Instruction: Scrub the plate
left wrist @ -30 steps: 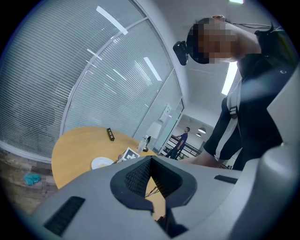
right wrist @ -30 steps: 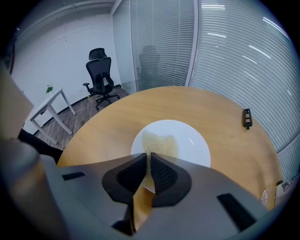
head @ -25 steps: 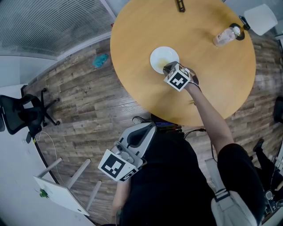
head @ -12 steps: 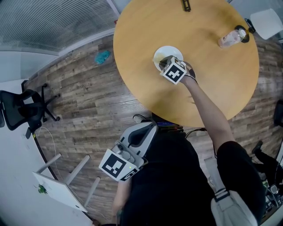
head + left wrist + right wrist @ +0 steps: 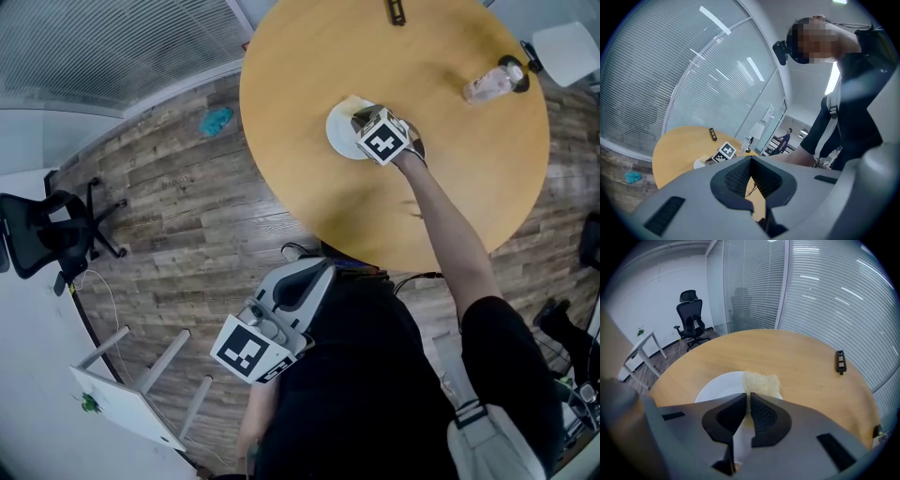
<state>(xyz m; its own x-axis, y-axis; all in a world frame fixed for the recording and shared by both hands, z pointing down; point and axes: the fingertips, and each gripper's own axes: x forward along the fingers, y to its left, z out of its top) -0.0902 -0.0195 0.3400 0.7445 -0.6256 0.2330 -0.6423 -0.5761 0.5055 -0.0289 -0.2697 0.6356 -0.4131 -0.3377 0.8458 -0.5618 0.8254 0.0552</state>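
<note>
Moved: right gripper (image 5: 363,120) has slid toward the table's far edge since a half-second earlier, carrying the sponge (image 5: 761,384) to the plate's far rim.
Count: one white plate (image 5: 337,137), one sponge, two grippers, one clear bottle (image 5: 486,84), one small black object (image 5: 397,11), all on or over one round wooden table (image 5: 375,216).
Plate position: near the table's middle, a little toward its left edge.
Right gripper: jaws nearly closed, clenched on the near end of the sponge, which is pressed flat on the plate.
Left gripper (image 5: 750,161): jaw tips together with nothing between them, held low by the person's torso, off the table's near edge.
Bottle: lying near the table's right edge.
Black object: at the far edge.
Hidden: from the head view, the marker cube covers the plate's right side; the table's far edge runs out of frame; the sponge's gripped end is masked by the jaws.
</note>
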